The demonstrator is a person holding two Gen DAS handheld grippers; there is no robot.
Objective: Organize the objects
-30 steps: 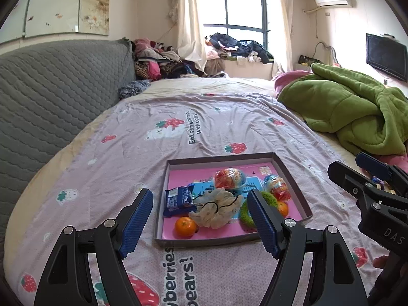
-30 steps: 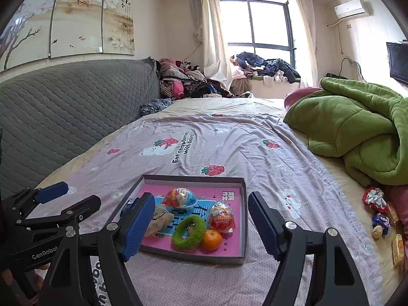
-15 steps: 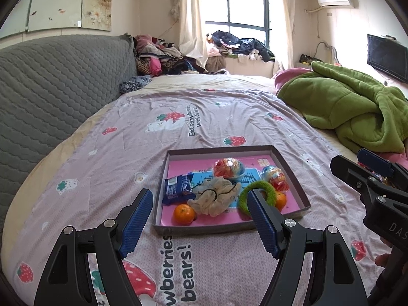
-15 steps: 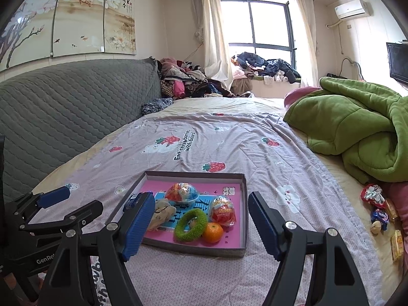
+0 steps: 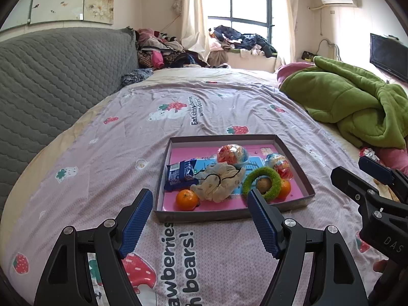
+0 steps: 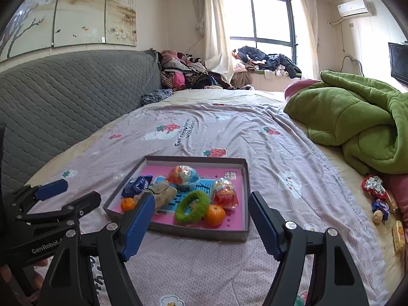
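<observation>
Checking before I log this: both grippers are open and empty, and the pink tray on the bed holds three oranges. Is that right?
Not quite: the tray holds two oranges, not three, one near its left corner and one beside the green ring, as the right wrist view shows. The rest stands.

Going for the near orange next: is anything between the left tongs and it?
Only the grey tray's near wall. The small round orange sits just behind it, uncovered; the cream cloth touches its right side.
</observation>
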